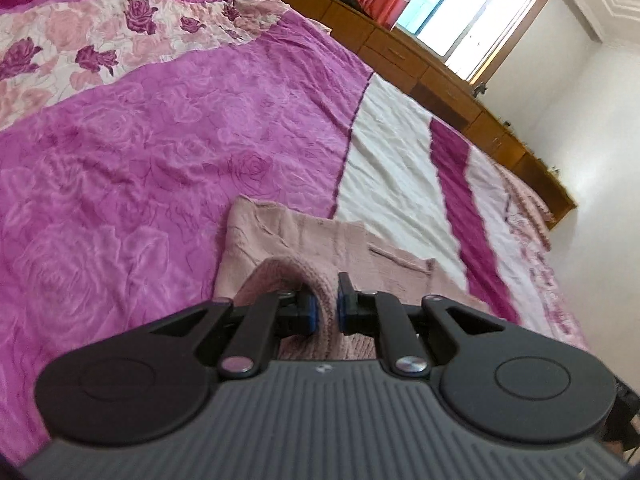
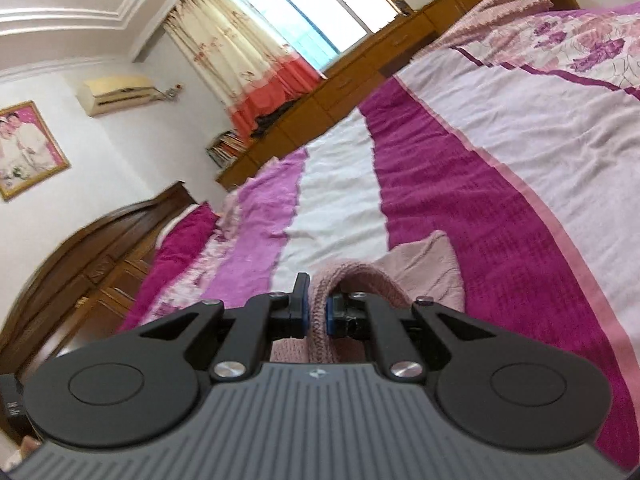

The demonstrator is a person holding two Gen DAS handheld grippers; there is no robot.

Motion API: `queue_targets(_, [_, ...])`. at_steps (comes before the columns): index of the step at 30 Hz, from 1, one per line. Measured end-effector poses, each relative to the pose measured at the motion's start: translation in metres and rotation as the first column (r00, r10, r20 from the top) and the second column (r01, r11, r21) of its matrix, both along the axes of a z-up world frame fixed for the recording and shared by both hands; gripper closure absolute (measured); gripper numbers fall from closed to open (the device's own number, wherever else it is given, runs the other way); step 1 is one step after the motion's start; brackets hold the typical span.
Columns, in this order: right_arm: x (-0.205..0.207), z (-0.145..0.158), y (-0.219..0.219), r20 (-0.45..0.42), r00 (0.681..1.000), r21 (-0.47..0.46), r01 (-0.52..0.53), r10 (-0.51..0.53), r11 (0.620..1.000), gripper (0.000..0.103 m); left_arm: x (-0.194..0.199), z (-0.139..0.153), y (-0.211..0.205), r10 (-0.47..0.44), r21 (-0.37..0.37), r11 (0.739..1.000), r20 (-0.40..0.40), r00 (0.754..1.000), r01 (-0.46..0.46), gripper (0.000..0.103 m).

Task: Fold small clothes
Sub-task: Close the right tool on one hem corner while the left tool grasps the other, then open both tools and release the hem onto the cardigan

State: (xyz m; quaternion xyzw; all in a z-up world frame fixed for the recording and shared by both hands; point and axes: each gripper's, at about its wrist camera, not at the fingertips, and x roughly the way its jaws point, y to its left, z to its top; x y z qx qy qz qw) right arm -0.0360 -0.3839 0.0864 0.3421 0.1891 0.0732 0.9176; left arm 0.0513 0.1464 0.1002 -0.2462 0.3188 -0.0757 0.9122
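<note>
Both grippers are pinching the pink knit garment (image 1: 304, 240): the left gripper (image 1: 325, 304) and right gripper (image 2: 318, 308) are each clamping its ribbed edge, the rest trailing ahead onto the bed (image 1: 140, 140).

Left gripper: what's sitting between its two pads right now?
In the left wrist view, a ribbed edge of the pink knit garment is pinched between the left gripper pads; the rest trails forward onto the bedspread.
</note>
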Motion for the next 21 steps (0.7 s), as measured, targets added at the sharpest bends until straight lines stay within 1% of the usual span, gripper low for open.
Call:
queue_targets(6, [0.044, -0.037, 0.001, -0.101, 0.994, -0.052, 0.035, -0.04, 0.998, 0.095, 0.027, -0.033, -0.009, 0.007, 0.108, 0.994, -0.023, 1.0, -0.005, 0.091])
queue_targets(9, [0.056, -0.055, 0.001, -0.144, 0.988, -0.078, 0.051, -0.062, 0.996, 0.095, 0.035, -0.051, -0.009, 0.013, 0.14, 0.99, -0.045, 0.999, -0.006, 0.091])
queue_targets(13, [0.064, -0.074, 0.003, -0.203, 0.977, -0.119, 0.047, -0.07, 0.992, 0.094, 0.045, -0.071, -0.01, 0.002, 0.17, 0.985, -0.084, 0.996, 0.012, 0.089])
queue_targets(15, [0.066, -0.081, 0.004, -0.223, 0.972, -0.141, 0.041, -0.072, 0.989, 0.094, 0.046, -0.074, -0.013, -0.002, 0.194, 0.981, -0.074, 0.997, 0.017, 0.089])
queue_targets(17, [0.065, -0.086, 0.005, -0.219, 0.973, -0.139, 0.042, -0.073, 0.989, 0.093, 0.046, -0.074, -0.016, -0.011, 0.217, 0.976, -0.069, 0.998, 0.026, 0.089])
queue_targets(20, [0.064, -0.084, 0.006, -0.224, 0.971, -0.141, 0.047, -0.078, 0.989, 0.093, 0.043, -0.072, -0.015, -0.016, 0.214, 0.976, -0.078, 0.997, 0.033, 0.087])
queue_targets(21, [0.064, -0.083, 0.007, -0.227, 0.971, -0.153, 0.044, -0.079, 0.987, 0.09, 0.041, -0.069, -0.015, -0.02, 0.207, 0.978, -0.08, 0.997, 0.037, 0.083])
